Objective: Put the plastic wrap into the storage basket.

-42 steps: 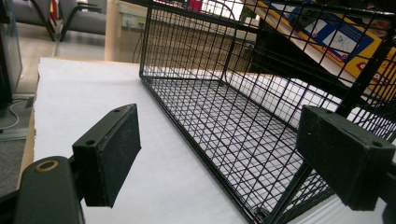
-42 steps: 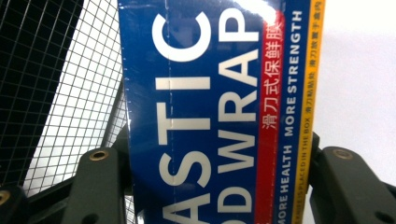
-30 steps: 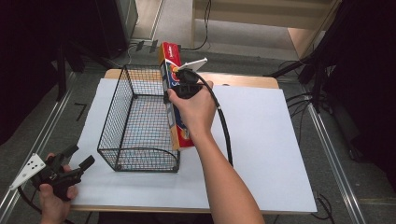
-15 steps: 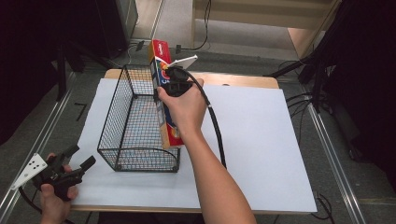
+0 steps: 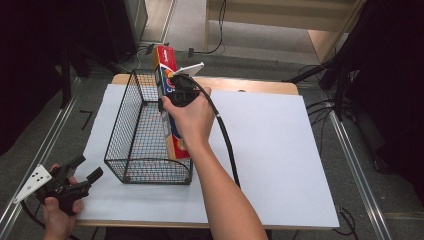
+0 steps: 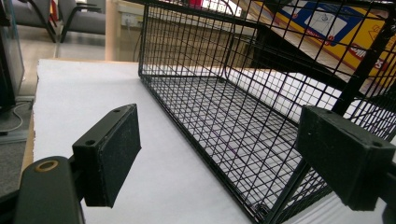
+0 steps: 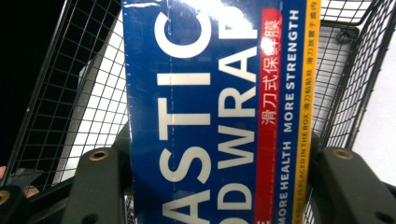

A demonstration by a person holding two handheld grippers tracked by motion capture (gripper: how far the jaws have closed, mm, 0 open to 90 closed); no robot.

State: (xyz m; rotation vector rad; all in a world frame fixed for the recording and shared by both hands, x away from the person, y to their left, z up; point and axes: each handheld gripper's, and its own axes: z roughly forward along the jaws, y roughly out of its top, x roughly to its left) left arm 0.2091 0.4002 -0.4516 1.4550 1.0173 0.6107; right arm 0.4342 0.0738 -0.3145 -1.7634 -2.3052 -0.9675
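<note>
A long plastic wrap box [image 5: 165, 75], blue, red and yellow, hangs lengthwise over the right wall of the black wire basket [image 5: 131, 130]. My right gripper [image 5: 176, 102] is shut on the box, one jaw on each long side. In the right gripper view the box [image 7: 210, 107] runs up between the jaws, with the basket's mesh [image 7: 79, 102] below it. My left gripper [image 5: 86, 170] rests open near the table's front left corner, jaws toward the basket. The left gripper view has the basket's near corner [image 6: 275, 205] between the wide pads [image 6: 112, 149], apart from them.
A white sheet [image 5: 280, 150] covers the wooden table. The right gripper's cable [image 5: 225, 140] trails across it toward the front. Dark equipment and cables stand on the floor around the table.
My right hand has carried the box leftward, from beside the basket's right wall to over it. The left gripper has stayed put.
</note>
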